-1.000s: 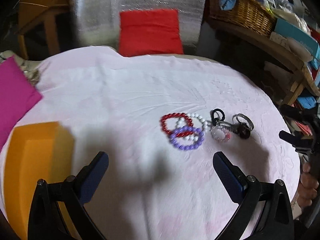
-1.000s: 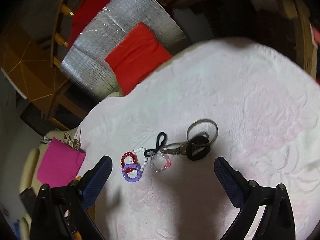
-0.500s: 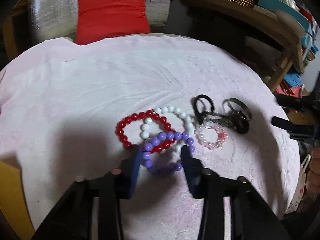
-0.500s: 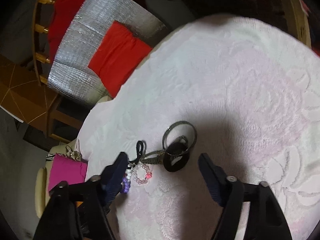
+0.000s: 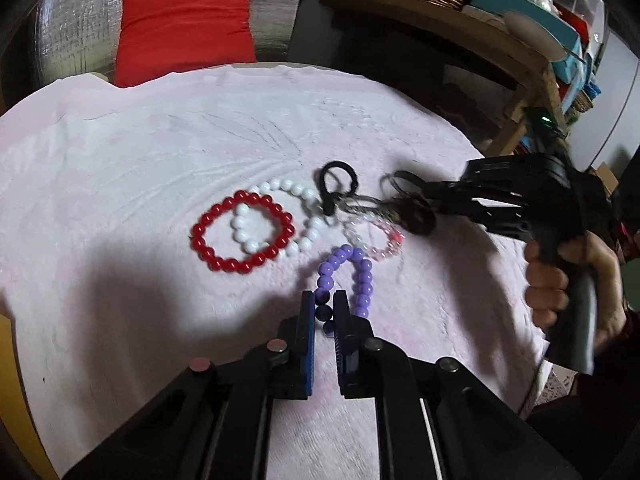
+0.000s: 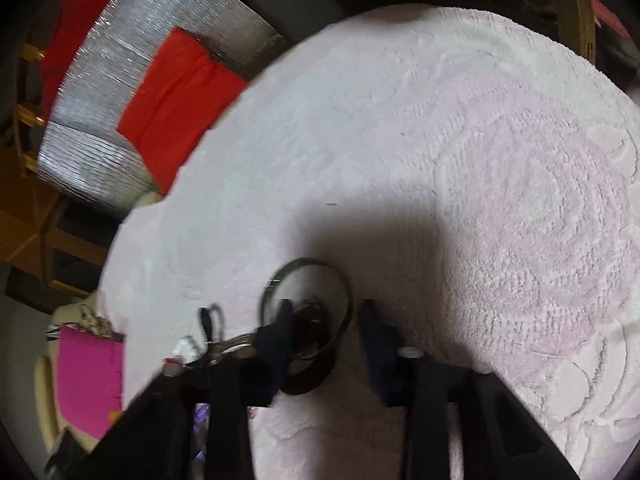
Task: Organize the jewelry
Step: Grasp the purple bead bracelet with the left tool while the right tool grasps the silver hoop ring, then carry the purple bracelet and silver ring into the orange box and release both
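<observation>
The left tongs [image 5: 324,306] are reaching low over the desk [image 5: 120,152], nearly closed and pinching the near side of the purple bead bracelet [image 5: 360,268]. The right tongs [image 6: 326,332] are angling down, partly open, straddling a dark ring [image 6: 308,344] with a metal hoop [image 6: 306,268] beside it; contact is too blurred to judge. The red bracelet [image 5: 240,236] and white bracelet [image 5: 296,208] are lying overlapped mid-desk. Bare, nubby pink cloth is stretching toward the far rounded edge.
</observation>
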Demonstrator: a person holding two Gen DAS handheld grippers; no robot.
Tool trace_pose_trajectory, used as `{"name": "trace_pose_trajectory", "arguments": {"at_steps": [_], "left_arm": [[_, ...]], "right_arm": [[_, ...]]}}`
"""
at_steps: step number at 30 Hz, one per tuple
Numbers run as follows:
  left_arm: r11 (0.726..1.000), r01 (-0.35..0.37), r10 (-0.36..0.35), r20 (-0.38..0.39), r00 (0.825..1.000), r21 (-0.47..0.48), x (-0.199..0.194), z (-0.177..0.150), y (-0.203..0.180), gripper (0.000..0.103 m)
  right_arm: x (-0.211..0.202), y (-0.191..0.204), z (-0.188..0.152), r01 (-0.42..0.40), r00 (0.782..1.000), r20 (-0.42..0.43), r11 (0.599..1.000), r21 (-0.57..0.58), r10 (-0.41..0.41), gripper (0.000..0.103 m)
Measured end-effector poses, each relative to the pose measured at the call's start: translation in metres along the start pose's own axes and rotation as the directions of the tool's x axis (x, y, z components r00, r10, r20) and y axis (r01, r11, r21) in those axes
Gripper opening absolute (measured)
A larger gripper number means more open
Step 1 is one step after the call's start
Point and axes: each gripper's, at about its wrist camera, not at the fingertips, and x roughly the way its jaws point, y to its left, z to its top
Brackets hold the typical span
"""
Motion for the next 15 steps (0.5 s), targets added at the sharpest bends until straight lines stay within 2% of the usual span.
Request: {"name": "trace_pose_trajectory", "arguments": {"at_steps": [2,5,8,15], "left_arm": [[1.000,0.006,-0.006,0.001,1.000,0.004,-0.003,-0.004,-0.002,0.009],[1.000,0.006,-0.006,0.010,1.000,-0.003,-0.010,-0.008,-0.005,0.009],[1.000,0.006,-0.006,0.030,1.000,-0.012,-0.023,-0.015,-0.007,0.009],[0.998,-0.040,0.043,0.091,0.995,-0.039,-0.068,-0.036,-0.010,0.009]], "right_arm": [[0.002,0.002,-0.001,0.032,0.999,0.011,0.999,-0.006,-0.032,0.008],[-0.003,0.007,-0.003,0.047,0.998,0.045,0.999,-0.026,-0.046,0.005],[-0.013,0.012,-0.004,0.027,0.996,0.088,0.999,-0.036,-0.024,0.005],[-0.039,0.030,-0.015,-0.084,0.985,0.144,0.995,-0.059,0.092,0.005]]}}
